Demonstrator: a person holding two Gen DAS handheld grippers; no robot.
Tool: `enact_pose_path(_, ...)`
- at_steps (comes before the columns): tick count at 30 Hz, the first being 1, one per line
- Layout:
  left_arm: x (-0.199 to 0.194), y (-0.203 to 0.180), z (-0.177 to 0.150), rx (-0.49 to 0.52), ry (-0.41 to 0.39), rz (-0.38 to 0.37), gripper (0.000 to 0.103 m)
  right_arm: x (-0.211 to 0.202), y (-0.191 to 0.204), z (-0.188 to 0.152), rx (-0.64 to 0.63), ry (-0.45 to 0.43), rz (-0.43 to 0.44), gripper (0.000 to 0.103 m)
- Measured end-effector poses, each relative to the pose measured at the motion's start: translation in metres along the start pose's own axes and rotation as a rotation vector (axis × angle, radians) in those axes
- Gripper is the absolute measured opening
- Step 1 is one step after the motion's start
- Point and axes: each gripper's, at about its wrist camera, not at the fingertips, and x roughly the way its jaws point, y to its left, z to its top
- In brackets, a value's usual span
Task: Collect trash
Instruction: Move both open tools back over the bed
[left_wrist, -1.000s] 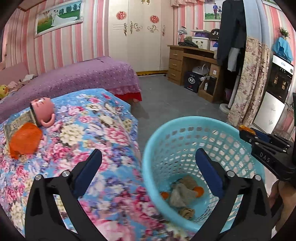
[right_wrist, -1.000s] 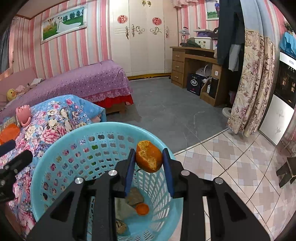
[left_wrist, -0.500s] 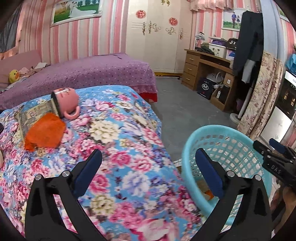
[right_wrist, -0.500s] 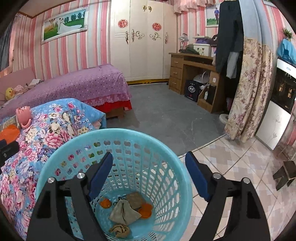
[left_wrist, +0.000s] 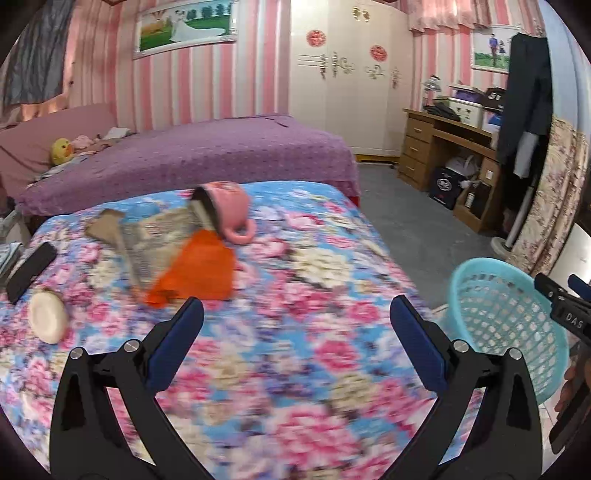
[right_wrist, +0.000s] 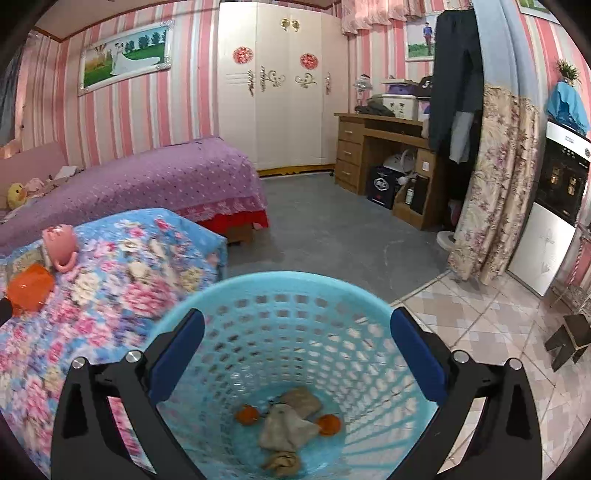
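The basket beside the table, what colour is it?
The basket is light turquoise blue plastic with a lattice of holes; the right wrist view shows it best.

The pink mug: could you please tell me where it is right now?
In the left wrist view, the pink mug lies tipped on the flowered bedspread, upper centre, touching the orange cloth just below it.

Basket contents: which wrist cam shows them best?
Right wrist. It looks straight down into the blue basket, so the crumpled brown scraps and orange peel pieces on its bottom are plain. The left wrist view catches only the basket's rim and mesh wall at the right edge; nothing inside shows.
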Motion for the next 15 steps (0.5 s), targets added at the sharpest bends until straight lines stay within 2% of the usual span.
enact_pose_path(3, -0.005, 0.028, 0.003, -0.005, -0.012, 0.047, 0.098, -0.002, 0.024, 0.001, 0.003, 0.001, 0.036, 0.098)
enact_pose_path(11, -0.012, 0.115, 0.006, -0.044, -0.025, 0.195, 0.098, 0.0, 0.098, -0.001, -0.091, 0.011, 0.101, 0.098)
enact_pose_path(15, -0.004, 0.159, -0.002, -0.118, 0.018, 0.234, 0.098, 0.003, 0.127, -0.006, -0.105, 0.025, 0.15, 0.098)
